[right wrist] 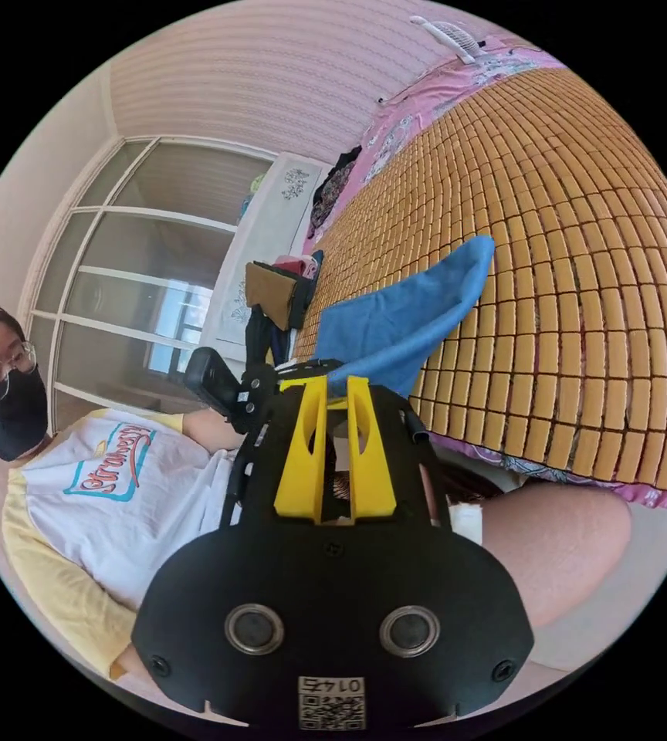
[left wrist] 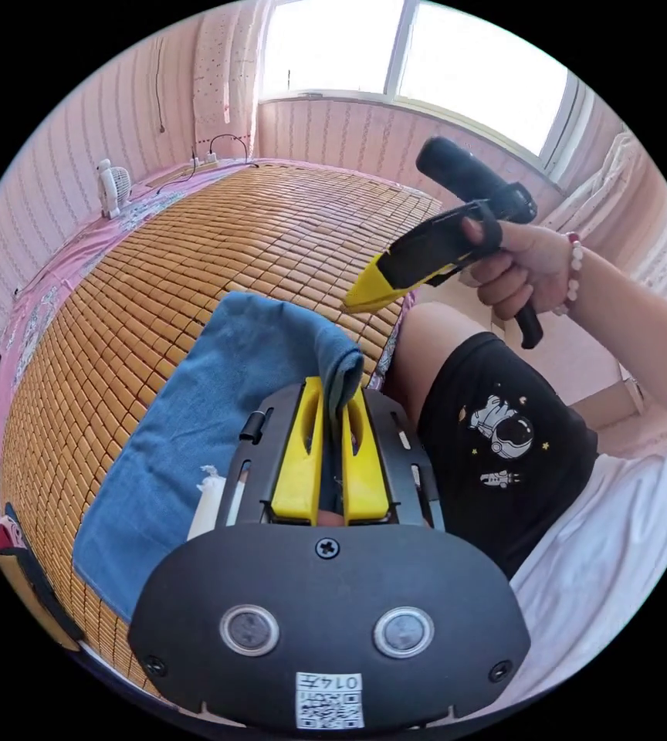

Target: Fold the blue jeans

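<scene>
The blue jeans [left wrist: 194, 432], soft but weighty denim lying on the bamboo mat [left wrist: 218, 231], are pinched at a corner by the left gripper [left wrist: 333, 409]; the right gripper [left wrist: 364, 297], at 2 o'clock, is held with fingers pressed together, empty.

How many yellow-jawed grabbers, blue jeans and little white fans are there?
Hand-held grippers with yellow jaws: 2 (left hand-held gripper, right hand-held gripper)
Blue denim jeans: 1
Small white fan: 1
Total: 4
</scene>
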Action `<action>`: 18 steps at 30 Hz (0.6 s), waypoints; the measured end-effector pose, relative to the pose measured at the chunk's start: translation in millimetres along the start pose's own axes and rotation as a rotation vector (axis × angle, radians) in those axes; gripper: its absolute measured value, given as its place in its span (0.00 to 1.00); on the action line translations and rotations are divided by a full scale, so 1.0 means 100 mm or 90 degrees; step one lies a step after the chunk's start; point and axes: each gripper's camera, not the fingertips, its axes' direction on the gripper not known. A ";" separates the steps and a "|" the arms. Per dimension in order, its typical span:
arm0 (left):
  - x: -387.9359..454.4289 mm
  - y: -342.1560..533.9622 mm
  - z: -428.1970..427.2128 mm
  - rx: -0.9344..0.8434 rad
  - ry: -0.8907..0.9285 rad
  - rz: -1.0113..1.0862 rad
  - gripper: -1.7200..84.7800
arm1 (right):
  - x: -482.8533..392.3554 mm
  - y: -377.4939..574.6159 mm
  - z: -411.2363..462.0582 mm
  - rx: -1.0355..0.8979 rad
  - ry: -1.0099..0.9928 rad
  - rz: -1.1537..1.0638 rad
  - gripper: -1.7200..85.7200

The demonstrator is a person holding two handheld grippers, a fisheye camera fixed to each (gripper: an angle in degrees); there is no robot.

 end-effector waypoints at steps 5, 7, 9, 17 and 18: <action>-0.08 0.15 -0.21 0.025 0.021 -0.021 0.06 | 0.79 -0.04 0.14 0.011 -0.030 0.186 0.20; -0.14 0.20 -0.29 0.037 0.014 -0.039 0.06 | 0.88 -0.12 0.32 0.012 -0.078 0.193 0.21; -0.26 0.25 -0.37 0.053 0.024 -0.073 0.06 | 0.93 -0.18 0.44 0.005 -0.121 0.199 0.21; -0.78 0.51 -0.60 0.111 0.083 -0.171 0.05 | 0.97 -0.15 0.09 0.057 -0.155 0.193 0.19; -0.79 0.52 -0.59 0.110 0.087 -0.170 0.05 | 1.00 -0.08 -0.04 0.077 -0.138 0.202 0.19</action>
